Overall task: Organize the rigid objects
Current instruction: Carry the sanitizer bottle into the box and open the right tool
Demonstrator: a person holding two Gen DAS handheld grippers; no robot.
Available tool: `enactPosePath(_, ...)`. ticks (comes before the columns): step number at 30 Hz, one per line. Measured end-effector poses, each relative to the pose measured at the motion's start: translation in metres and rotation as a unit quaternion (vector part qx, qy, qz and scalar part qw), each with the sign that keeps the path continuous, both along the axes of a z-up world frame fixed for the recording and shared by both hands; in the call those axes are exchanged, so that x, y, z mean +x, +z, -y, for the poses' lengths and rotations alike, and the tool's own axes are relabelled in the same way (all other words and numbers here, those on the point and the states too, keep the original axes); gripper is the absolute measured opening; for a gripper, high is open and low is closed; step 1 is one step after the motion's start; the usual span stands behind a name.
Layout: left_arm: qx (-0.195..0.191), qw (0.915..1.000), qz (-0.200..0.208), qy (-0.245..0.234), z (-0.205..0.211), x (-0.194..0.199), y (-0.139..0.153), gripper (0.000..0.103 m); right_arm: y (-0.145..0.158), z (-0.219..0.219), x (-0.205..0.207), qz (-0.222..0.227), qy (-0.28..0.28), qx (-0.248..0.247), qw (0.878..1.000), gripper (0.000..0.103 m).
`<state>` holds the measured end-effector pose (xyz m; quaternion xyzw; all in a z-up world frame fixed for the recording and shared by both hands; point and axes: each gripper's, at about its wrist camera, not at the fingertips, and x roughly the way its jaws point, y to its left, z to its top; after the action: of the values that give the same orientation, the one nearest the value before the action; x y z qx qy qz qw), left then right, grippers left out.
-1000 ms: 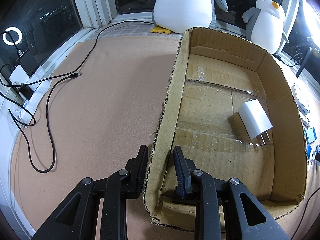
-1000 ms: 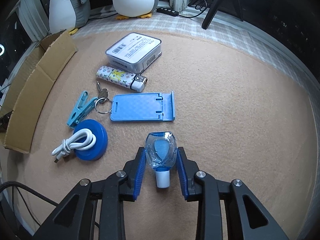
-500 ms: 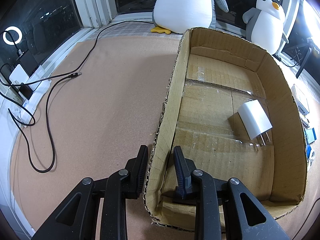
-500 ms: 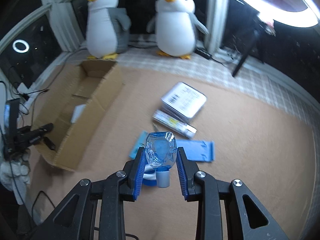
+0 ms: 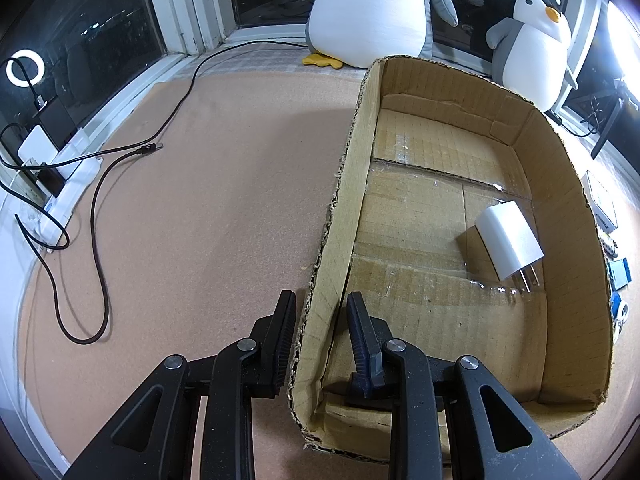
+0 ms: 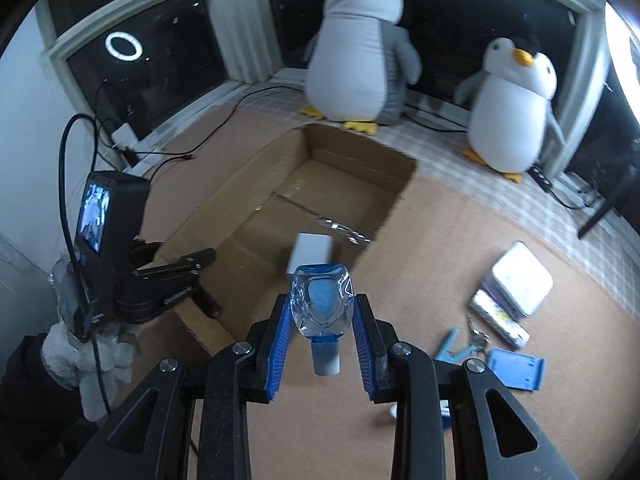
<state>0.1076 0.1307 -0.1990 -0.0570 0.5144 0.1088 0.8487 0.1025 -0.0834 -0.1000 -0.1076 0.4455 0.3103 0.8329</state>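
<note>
An open cardboard box (image 5: 560,184) lies on the brown mat, with a white plug charger (image 5: 508,240) on its floor. My left gripper (image 5: 322,320) straddles the box's left wall near the front corner, one finger outside and one inside, shut on the wall. In the right wrist view the box (image 6: 248,184), the charger (image 6: 312,250) and the left gripper (image 6: 216,284) also show. My right gripper (image 6: 322,320) is shut on a small clear blue bottle (image 6: 322,304), cap toward the camera, held in the air just short of the box's near right wall.
Two plush penguins (image 6: 360,52) (image 6: 512,108) stand behind the box. On the mat to the right lie a white tin (image 6: 520,276), a lighter (image 6: 500,322), a blue clip with keys (image 6: 456,346) and a blue phone stand (image 6: 514,368). Black cables (image 5: 96,208) trail left.
My right gripper has lifted the bottle off the mat and swung left, so the box now lies straight ahead. The left gripper and the box have not moved.
</note>
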Motion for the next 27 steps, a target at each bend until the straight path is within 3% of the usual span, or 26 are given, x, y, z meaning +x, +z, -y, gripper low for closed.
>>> enactPosePath(10,-0.004,1.0000,0.002,0.001,-0.001,-0.001,0.000,0.028,-0.021,-0.057,-0.001,-0.017,0.038,-0.011,0.999,0.028)
enactPosePath(27,-0.002,1.0000,0.006,0.001,-0.001,-0.001,0.000,0.028,-0.043,-0.075,0.002,-0.036,0.054,-0.024,0.998,0.028)
